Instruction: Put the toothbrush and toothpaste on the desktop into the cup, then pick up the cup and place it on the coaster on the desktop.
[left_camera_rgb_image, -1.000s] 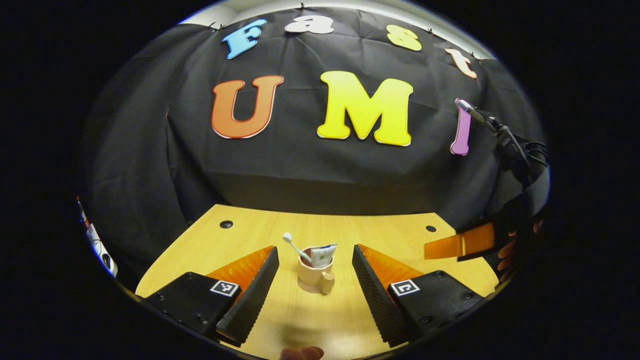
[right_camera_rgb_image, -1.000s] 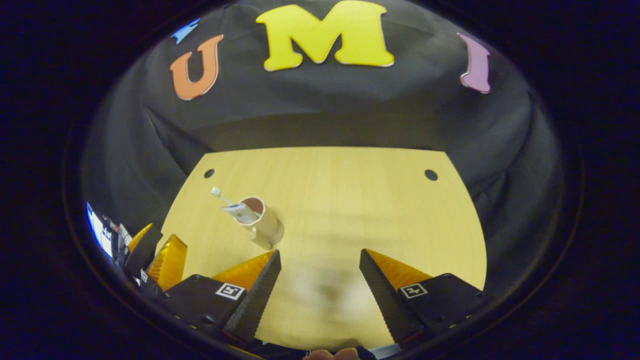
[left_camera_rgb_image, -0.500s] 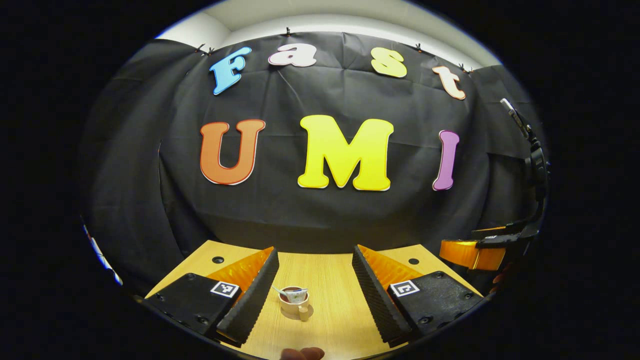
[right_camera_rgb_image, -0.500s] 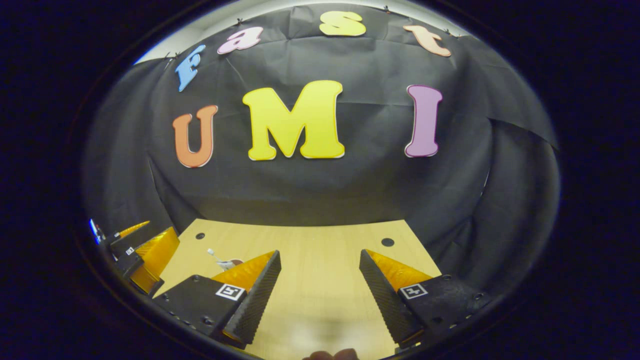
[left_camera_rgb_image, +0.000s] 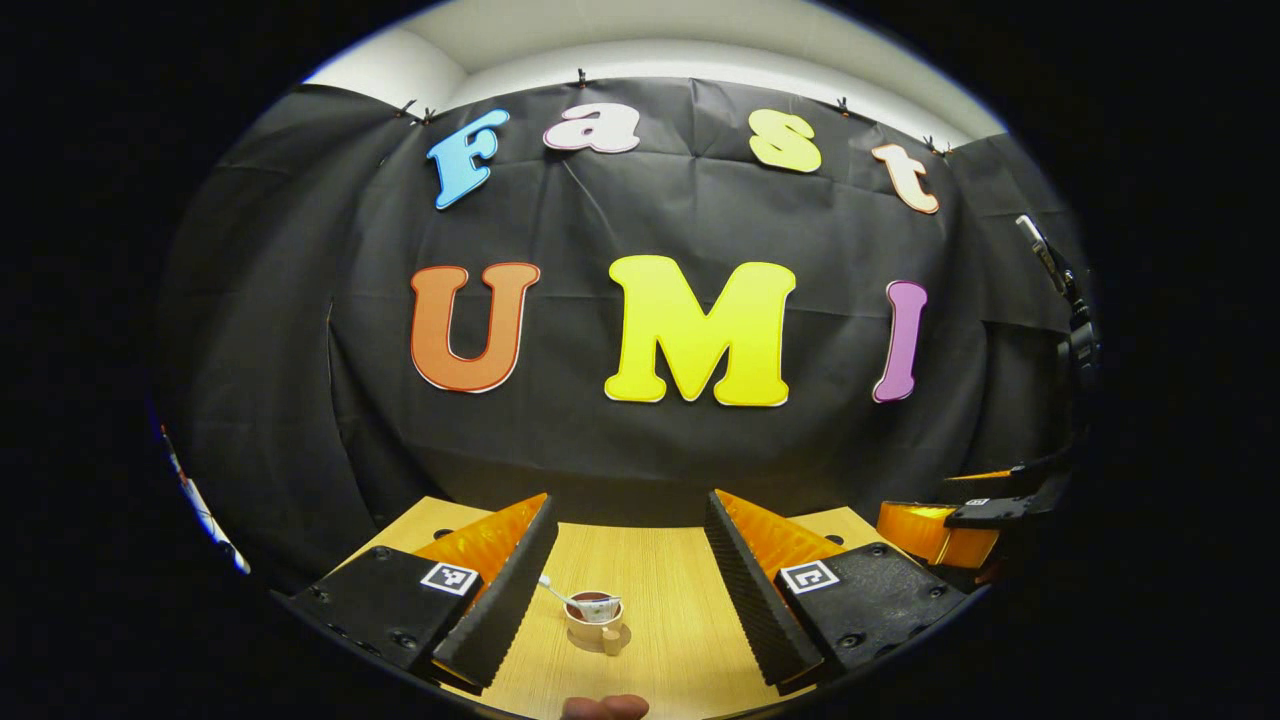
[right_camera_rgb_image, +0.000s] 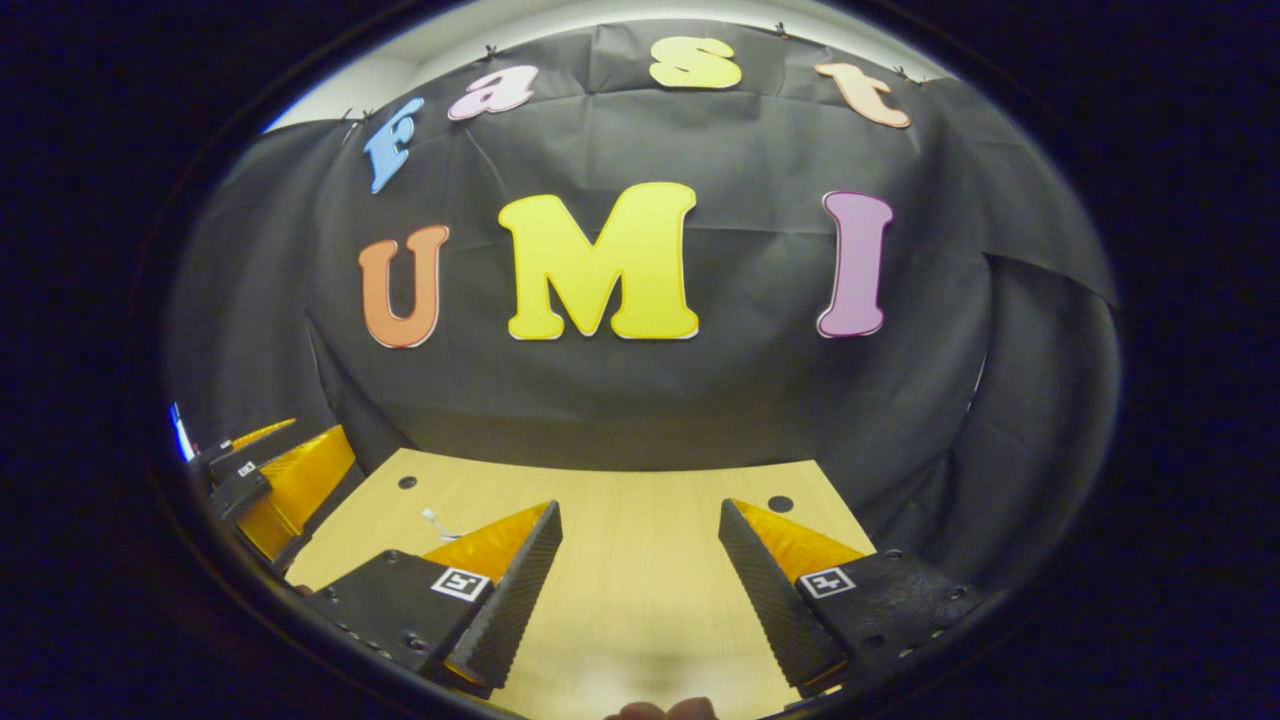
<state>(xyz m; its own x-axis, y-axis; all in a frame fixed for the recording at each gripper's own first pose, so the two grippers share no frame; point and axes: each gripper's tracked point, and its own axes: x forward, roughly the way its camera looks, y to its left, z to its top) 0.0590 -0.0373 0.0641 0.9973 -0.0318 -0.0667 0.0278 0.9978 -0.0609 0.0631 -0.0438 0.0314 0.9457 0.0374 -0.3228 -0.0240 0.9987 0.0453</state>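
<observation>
A light wooden desktop (left_camera_rgb_image: 660, 570) stood before a wall of black cloth. You held the left gripper (left_camera_rgb_image: 628, 560) raised above the desktop, its two fingers spread wide apart with nothing between them. Ahead of it, in the gap between the fingers, a beige cup (left_camera_rgb_image: 594, 618) with a small handle stood upright on the wood. The toothbrush (left_camera_rgb_image: 556, 590) leaned out of the cup towards the left finger, and the toothpaste tube (left_camera_rgb_image: 600, 603) lay across its mouth. You held the right gripper (right_camera_rgb_image: 637, 560) with its fingers also well apart and empty, over bare wood. In the right gripper view the toothbrush head (right_camera_rgb_image: 430, 517) peeked out just beyond the left finger, where the cup itself was hidden. A fingertip (left_camera_rgb_image: 603, 707) showed at the bottom edge of the left gripper view.
</observation>
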